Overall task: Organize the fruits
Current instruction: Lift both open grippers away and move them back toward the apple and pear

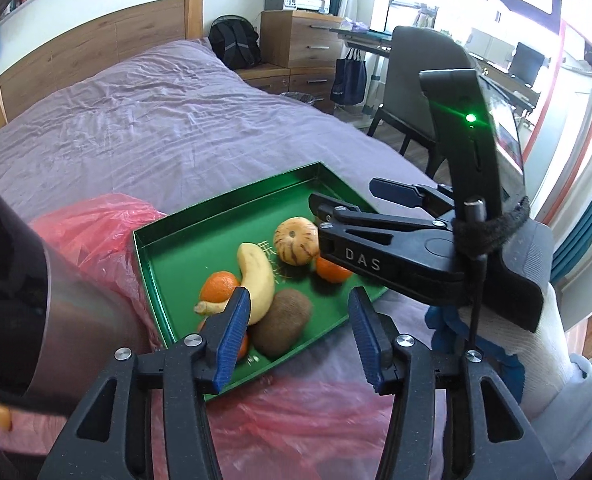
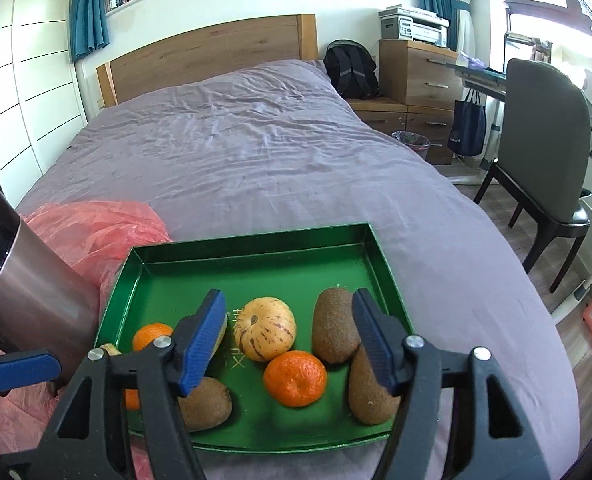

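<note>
1. From my left wrist camera I see my left gripper (image 1: 299, 332) with its blue pads apart and nothing between them, raised over the near edge of a green tray (image 1: 184, 236) lying on a purple bedspread (image 1: 156, 128).
2. In the tray lie a banana (image 1: 258, 276), a striped pale melon (image 1: 296, 242), a kiwi (image 1: 282, 324) and a tangerine (image 1: 220, 286) touching the banana.
3. My right gripper (image 1: 355, 200) reaches in from the right above the tray (a white-gloved hand (image 1: 551, 328) holds it), its jaws apart and empty.
4. A red plastic bag (image 1: 96, 224) lies beside the tray's left edge.
5. From my right wrist camera, my right gripper (image 2: 288, 340) stands wide open, clamping nothing, above the tray (image 2: 256, 268).
6. Below it: the melon (image 2: 264, 328), an orange tangerine (image 2: 295, 378) touching it, and two kiwis (image 2: 335, 326) at right.
</note>
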`<move>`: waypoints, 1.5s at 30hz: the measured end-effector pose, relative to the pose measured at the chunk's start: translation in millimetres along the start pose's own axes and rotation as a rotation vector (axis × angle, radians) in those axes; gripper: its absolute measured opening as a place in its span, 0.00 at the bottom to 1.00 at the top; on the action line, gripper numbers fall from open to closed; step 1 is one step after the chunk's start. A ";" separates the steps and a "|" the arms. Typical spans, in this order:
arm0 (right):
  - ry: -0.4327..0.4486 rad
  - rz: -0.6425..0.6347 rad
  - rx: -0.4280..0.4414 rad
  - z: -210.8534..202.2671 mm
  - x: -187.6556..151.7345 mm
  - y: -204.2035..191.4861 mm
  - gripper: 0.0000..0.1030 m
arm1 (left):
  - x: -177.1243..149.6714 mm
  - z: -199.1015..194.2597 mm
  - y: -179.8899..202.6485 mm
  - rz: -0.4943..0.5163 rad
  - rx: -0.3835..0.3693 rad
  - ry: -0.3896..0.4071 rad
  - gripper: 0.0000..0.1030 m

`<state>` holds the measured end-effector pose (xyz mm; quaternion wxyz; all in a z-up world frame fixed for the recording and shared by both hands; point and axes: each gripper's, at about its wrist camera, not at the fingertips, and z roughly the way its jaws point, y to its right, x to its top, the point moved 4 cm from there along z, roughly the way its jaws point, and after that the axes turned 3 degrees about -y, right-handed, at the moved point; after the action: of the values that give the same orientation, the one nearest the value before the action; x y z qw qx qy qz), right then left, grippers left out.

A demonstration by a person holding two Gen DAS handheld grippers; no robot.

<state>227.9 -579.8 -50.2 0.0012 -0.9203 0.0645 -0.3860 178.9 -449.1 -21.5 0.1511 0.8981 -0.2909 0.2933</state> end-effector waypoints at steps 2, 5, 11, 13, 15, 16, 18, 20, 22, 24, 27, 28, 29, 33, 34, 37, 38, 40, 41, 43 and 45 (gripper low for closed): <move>0.011 0.003 -0.006 -16.7 1.1 -0.7 1.00 | -3.9 -17.0 5.8 0.002 -0.015 0.013 0.46; 0.028 0.011 -0.013 -43.4 -0.5 -3.0 1.00 | -14.4 -41.0 13.7 0.006 -0.035 0.026 0.48; 0.039 -0.003 -0.027 -94.1 -18.0 -18.9 1.00 | -47.1 -83.6 18.4 0.025 -0.063 0.042 0.52; 0.038 -0.011 -0.029 -110.3 -28.9 -28.0 1.00 | -59.9 -97.2 15.2 0.019 -0.066 0.047 0.54; 0.029 -0.016 -0.024 -123.3 -41.2 -38.7 1.00 | -74.7 -110.7 9.8 0.021 -0.051 0.055 0.56; 0.028 -0.020 -0.021 -128.7 -46.7 -44.0 1.00 | -82.3 -117.6 4.8 0.018 -0.039 0.058 0.56; 0.027 -0.029 -0.014 -140.9 -59.0 -56.2 1.00 | -96.2 -129.2 -2.7 0.005 -0.019 0.063 0.57; 0.022 -0.039 -0.001 -151.7 -71.7 -68.5 1.00 | -111.6 -139.8 -13.6 -0.013 0.009 0.063 0.57; 0.018 -0.049 0.010 -161.4 -82.5 -80.7 1.00 | -125.9 -148.4 -26.1 -0.039 0.048 0.060 0.57; 0.014 -0.047 0.029 -170.9 -94.2 -91.9 1.00 | -138.7 -157.3 -37.9 -0.060 0.068 0.064 0.57; 0.013 -0.051 0.051 -185.6 -109.0 -107.2 1.00 | -160.0 -172.6 -58.7 -0.092 0.109 0.075 0.58; 0.011 -0.055 0.058 -189.8 -113.4 -113.5 1.00 | -166.4 -176.6 -65.4 -0.104 0.121 0.076 0.58; 0.011 -0.064 0.062 -194.4 -117.3 -119.3 1.00 | -173.2 -181.5 -72.9 -0.117 0.133 0.078 0.58; 0.004 -0.081 0.087 -208.1 -131.8 -142.2 1.00 | -198.0 -195.5 -98.5 -0.161 0.164 0.083 0.58; 0.001 -0.088 0.091 -209.1 -134.4 -147.3 1.00 | -202.3 -197.5 -103.0 -0.170 0.168 0.083 0.58; -0.011 -0.111 0.119 -212.8 -144.5 -167.3 1.00 | -218.9 -206.6 -120.8 -0.198 0.186 0.086 0.58; -0.014 -0.118 0.129 -213.6 -147.7 -174.8 1.00 | -223.9 -208.5 -128.0 -0.210 0.191 0.088 0.58; -0.026 -0.129 0.161 -213.7 -154.0 -191.0 1.00 | -232.2 -211.6 -142.3 -0.236 0.201 0.091 0.58; -0.032 -0.140 0.172 -213.3 -157.6 -199.8 1.00 | -238.0 -214.7 -151.7 -0.256 0.203 0.091 0.58; -0.046 -0.167 0.202 -211.3 -164.0 -218.4 1.00 | -248.5 -217.6 -170.1 -0.286 0.222 0.091 0.58; -0.056 -0.195 0.232 -208.6 -167.9 -237.0 1.00 | -256.4 -219.4 -187.4 -0.316 0.239 0.092 0.58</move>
<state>-8.9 -314.7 -10.7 0.0719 -0.9263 -0.0702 -0.3632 28.3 -93.7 -26.3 0.1009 0.9298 -0.1024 0.3389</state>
